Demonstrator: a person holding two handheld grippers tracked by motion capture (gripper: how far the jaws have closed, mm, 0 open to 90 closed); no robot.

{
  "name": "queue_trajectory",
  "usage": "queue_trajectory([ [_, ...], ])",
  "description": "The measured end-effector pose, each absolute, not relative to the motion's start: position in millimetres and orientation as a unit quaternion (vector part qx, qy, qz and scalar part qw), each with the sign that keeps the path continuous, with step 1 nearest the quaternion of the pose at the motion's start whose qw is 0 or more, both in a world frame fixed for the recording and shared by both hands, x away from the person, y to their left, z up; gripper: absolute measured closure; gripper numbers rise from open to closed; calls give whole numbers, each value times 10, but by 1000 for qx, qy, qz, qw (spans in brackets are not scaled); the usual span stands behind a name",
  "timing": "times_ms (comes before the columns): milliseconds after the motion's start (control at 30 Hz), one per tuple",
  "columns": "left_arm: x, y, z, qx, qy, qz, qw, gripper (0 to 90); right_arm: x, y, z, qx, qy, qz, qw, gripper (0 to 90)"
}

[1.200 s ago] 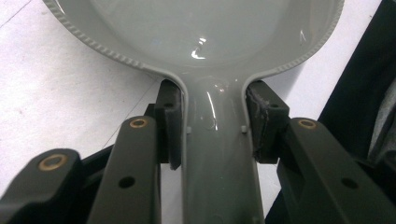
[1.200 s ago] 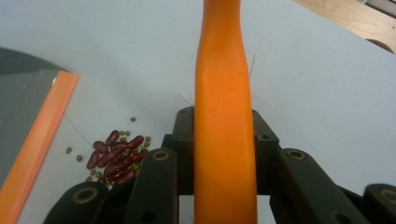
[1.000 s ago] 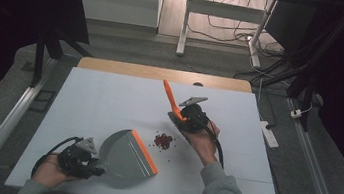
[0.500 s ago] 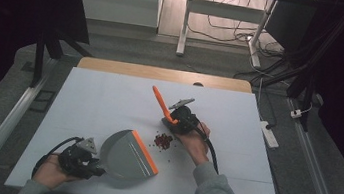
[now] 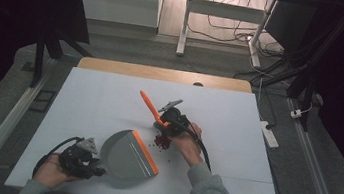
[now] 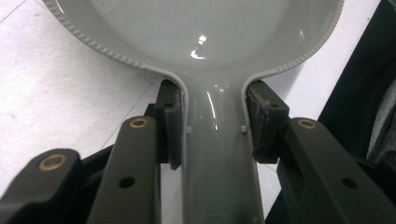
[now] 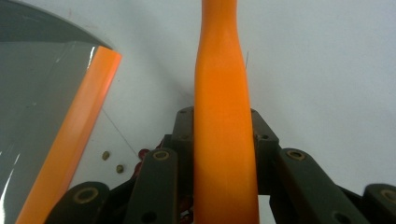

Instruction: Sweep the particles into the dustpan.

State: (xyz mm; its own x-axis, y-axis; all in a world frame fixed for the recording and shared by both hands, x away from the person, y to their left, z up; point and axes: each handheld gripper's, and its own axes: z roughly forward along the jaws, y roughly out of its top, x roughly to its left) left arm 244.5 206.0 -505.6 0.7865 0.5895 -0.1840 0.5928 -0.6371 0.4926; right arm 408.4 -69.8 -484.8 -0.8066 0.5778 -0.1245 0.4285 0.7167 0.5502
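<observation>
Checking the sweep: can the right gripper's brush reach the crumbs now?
Probably yes: the right gripper holds the brush right beside the crumbs, nothing between.

Left gripper (image 5: 82,158), right gripper (image 5: 173,121): fingers clamped.

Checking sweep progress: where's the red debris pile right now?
High view: the red bits lie mid-table, just right of the dustpan's orange lip, directly under the right gripper holding the orange brush handle.
</observation>
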Motion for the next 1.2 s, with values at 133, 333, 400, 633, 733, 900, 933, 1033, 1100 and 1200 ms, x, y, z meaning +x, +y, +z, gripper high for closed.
queue_trajectory([
  [133,2447,2057,-5057,904,327,-4,274,617,4065,-679,-4847,270,917,260,135,709],
  [333,2452,2060,-5062,905,326,-5,275,617,4012,-620,-4848,260,921,259,130,709],
  [400,2451,2060,-5062,905,326,-5,274,617,3991,-593,-4850,259,921,259,131,709],
  [633,2452,2059,-5064,904,326,-6,275,617,3930,-545,-4858,258,921,266,122,708],
  [733,2453,2058,-5061,905,326,-6,274,617,3906,-538,-4863,255,920,271,122,708],
  [900,2452,2055,-5062,904,327,-6,274,617,3861,-506,-4868,252,920,275,118,708],
  [933,2451,2055,-5061,904,328,-6,274,617,3856,-498,-4869,249,921,275,119,708],
  [1033,2454,2058,-5068,904,328,-7,275,617,3825,-460,-4868,250,921,281,105,708],
  [1100,2457,2058,-5072,903,328,-7,276,617,3817,-446,-4872,248,921,285,100,709],
  [1200,2456,2054,-5071,903,329,-7,276,617,3776,-394,-4879,243,921,286,103,708],
])
